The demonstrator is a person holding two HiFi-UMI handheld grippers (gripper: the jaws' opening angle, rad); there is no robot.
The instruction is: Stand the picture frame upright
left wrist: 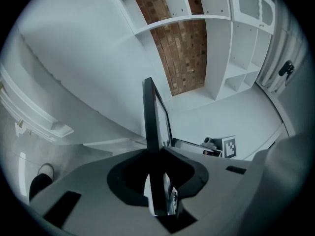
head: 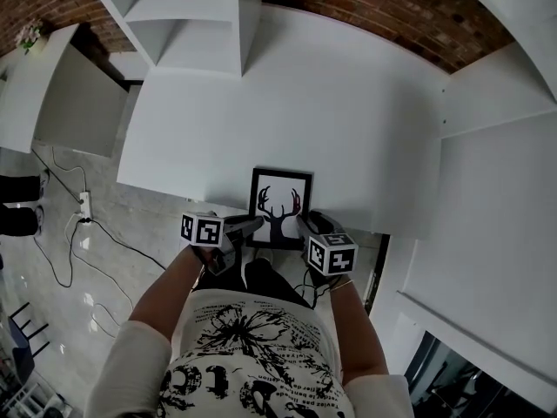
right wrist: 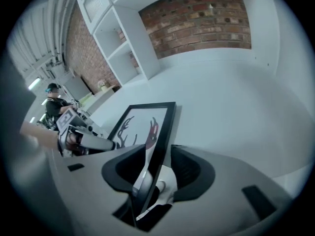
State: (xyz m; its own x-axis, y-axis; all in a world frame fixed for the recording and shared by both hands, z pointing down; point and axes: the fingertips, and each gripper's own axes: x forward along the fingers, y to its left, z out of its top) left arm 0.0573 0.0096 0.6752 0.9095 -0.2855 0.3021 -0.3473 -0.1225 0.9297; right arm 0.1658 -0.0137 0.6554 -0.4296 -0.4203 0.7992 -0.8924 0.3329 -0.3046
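Nearest us, our left gripper (head: 251, 228) has its fingers clamped on the left edge of the black rectangular picture frame (head: 280, 200). Our right gripper (head: 305, 225) has its fingers parted around the right edge. The frame sits lower centre, at the near edge of the white bench (head: 348, 103), and shows a dark antlered-deer print with a red patch.

White worktop (head: 348, 103), bare over most of its surface. Red brick wall (head: 383, 7) behind it. White open shelving (head: 200, 16) at the left end. Flowers (head: 30, 35) on a side cabinet. Glossy grey floor (head: 78, 268) with a power strip (head: 84, 205) and a black cable (head: 111, 236). Person in a cap (right wrist: 53, 104) in the far background, seen in the right gripper view.
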